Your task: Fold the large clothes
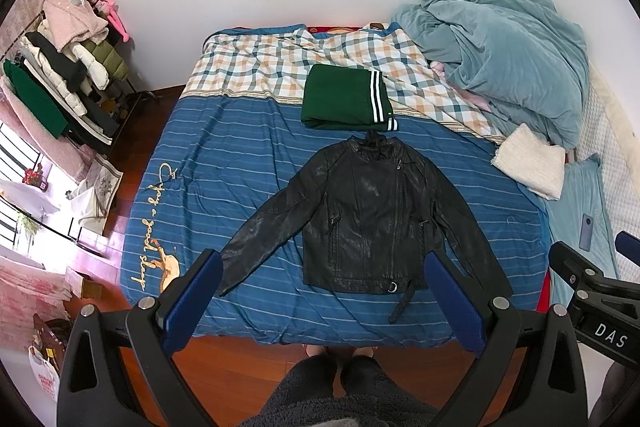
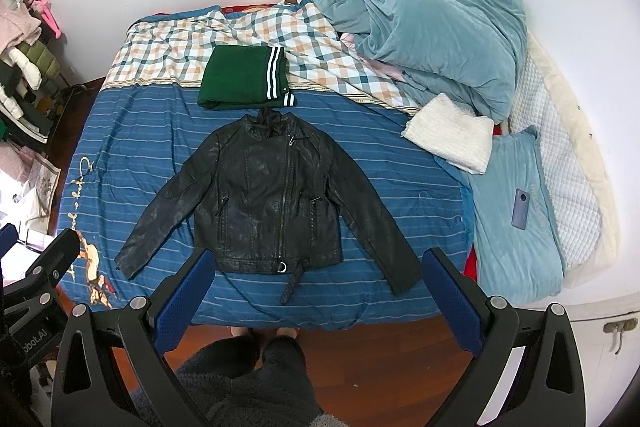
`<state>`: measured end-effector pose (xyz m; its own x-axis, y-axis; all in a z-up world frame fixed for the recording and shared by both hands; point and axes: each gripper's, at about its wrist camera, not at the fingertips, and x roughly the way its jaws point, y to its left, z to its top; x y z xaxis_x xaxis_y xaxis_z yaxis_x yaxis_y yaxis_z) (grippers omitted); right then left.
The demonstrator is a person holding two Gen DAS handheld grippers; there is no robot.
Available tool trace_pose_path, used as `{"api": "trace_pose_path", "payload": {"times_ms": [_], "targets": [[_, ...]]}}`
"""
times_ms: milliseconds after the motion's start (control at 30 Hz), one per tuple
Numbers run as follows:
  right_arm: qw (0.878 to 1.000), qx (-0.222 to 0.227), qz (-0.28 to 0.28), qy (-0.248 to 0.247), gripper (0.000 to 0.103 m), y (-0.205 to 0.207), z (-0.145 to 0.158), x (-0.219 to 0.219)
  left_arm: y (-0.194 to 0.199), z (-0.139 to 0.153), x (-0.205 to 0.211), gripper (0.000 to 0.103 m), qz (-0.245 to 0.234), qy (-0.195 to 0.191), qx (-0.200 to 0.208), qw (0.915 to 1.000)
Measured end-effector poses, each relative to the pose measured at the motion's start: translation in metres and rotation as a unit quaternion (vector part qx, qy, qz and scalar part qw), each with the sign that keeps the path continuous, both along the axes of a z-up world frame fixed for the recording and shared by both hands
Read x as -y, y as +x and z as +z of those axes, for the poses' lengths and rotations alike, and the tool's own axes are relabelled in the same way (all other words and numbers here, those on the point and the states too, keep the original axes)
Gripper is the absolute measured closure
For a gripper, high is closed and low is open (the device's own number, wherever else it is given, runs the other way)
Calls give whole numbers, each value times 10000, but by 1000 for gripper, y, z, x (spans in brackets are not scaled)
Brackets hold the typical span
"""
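A black leather jacket [image 1: 360,215] lies flat, front up, sleeves spread, on the blue striped bed cover [image 1: 224,163]; it also shows in the right wrist view [image 2: 264,199]. A folded green garment with white stripes [image 1: 346,97] lies just beyond its collar and shows in the right wrist view too [image 2: 244,77]. My left gripper [image 1: 322,269] is open and empty, held high above the bed's near edge. My right gripper [image 2: 318,267] is open and empty, also high above the near edge, to the right of the left one.
A heap of light blue quilt [image 2: 432,27] and a folded white fleece [image 2: 450,137] lie at the bed's right. A phone [image 2: 520,209] rests on a blue pillow. A clothes rack [image 1: 68,67] stands at the left. Wooden floor [image 2: 380,355] and the person's legs are below.
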<state>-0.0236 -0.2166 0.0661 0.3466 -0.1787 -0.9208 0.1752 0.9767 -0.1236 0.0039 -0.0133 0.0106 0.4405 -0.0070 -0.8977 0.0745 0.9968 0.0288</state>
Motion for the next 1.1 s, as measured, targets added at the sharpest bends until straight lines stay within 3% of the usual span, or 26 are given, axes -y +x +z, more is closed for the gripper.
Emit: {"api": "trace_pose_path", "payload": {"times_ms": [900,1000,1100], "targets": [[10000,-26,-68,41,0,8,1,-11,13,-4,-1,0,-42,-40,11,10000],[9997,-36,-167,191,0,14,-7,-10,22,-12,-1,0,-25,64,133,9999],[9972,113,-321,672,0,18,-24,2,34,-29,-5,0,45,250,285,9993]]}}
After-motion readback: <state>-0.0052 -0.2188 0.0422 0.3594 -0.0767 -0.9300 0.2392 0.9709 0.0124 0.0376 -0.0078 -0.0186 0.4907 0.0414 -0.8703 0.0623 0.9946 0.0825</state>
